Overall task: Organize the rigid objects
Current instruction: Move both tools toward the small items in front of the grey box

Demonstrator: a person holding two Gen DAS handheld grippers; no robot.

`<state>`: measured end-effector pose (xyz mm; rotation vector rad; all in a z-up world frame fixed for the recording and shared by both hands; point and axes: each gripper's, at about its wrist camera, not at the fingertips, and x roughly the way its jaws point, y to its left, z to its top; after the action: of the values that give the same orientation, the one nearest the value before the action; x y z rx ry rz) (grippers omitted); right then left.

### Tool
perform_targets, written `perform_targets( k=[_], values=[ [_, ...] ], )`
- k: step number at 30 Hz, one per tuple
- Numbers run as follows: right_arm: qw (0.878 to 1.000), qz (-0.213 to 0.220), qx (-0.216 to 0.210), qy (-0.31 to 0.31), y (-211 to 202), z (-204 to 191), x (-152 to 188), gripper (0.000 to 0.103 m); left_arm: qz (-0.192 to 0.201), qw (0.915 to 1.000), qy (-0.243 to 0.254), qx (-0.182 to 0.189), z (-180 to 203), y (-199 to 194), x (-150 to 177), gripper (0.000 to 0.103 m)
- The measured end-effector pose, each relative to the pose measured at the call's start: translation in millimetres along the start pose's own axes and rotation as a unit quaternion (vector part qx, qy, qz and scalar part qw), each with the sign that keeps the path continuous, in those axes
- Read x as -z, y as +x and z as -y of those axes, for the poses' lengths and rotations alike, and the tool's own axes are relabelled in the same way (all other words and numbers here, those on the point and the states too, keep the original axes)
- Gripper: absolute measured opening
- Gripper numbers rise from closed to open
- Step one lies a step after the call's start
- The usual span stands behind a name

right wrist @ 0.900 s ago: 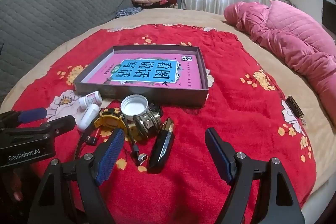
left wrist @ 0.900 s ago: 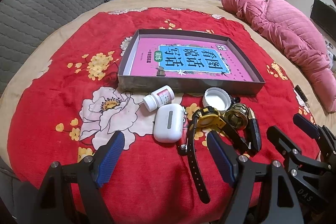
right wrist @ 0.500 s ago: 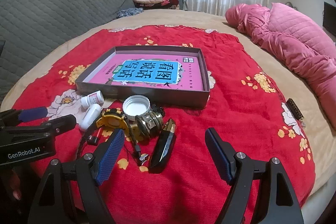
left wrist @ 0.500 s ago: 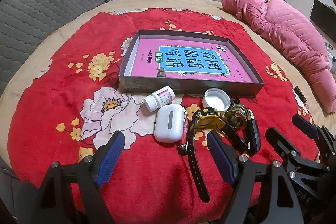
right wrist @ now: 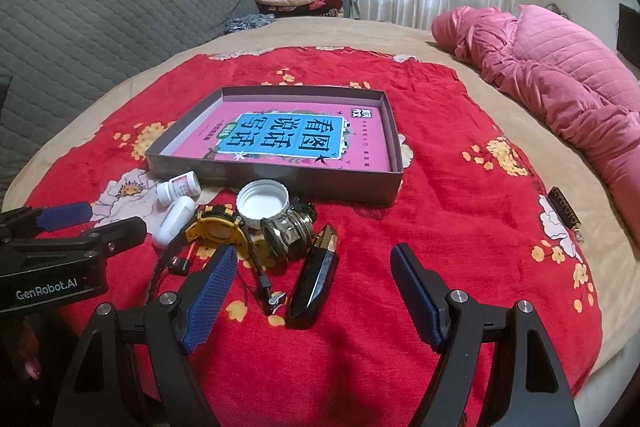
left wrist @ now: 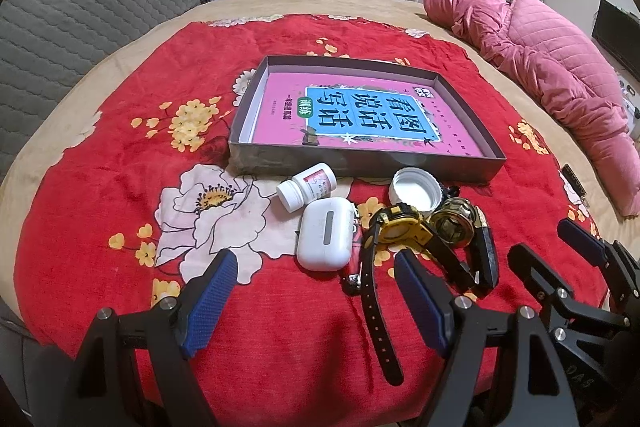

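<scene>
Looking from the left wrist, the left gripper (left wrist: pixel 310 301) was seen spread and empty above the white earbud case (left wrist: pixel 325 233), pill bottle (left wrist: pixel 307 186) and yellow watch (left wrist: pixel 398 229); the grey tray (left wrist: pixel 360 163) lay beyond; from the right wrist, the right gripper (right wrist: pixel 310 297) was likewise held spread, the black lipstick-like tube (right wrist: pixel 316 277) lying between its fingers, the white cap (right wrist: pixel 263 205) and brass piece (right wrist: pixel 289 233) crowded just behind.

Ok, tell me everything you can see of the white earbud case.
The white earbud case is a smooth, glossy, rounded plastic shell with a grey strip on its upper face. It looks closed and lies flat on the red blanket, in front of the grey box. The small pill bottle touches its far end; the yellow watch lies beside it.
</scene>
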<state>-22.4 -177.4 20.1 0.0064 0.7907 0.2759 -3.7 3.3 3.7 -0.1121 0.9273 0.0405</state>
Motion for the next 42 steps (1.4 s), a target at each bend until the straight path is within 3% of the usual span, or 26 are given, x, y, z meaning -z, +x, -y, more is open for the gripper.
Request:
perform_targets(
  k=[13,20,32,42],
  values=[
    [0.999,-0.036,0.005,0.011,8.3,7.6,2.1,0.08,-0.015,0.9999,-0.006,-0.001,-7.0,9.6,1.0,0.08],
    [1.0,-0.018,-0.001,0.024,18.2,16.3,6.2,0.08,-0.025,0.9995,-0.018,-0.003,-14.7,19.0,-0.2,0.08],
    [0.997,-0.054,0.045,0.026,47.0,29.1,10.6,0.08,-0.039,0.9989,-0.023,0.01,-20.5,33.6,-3.5,0.08],
    [0.996,-0.079,0.046,0.009,63.0,26.3,13.5,0.08,-0.056,0.9982,-0.022,0.008,-19.1,49.8,-6.5,0.08]
  ],
)
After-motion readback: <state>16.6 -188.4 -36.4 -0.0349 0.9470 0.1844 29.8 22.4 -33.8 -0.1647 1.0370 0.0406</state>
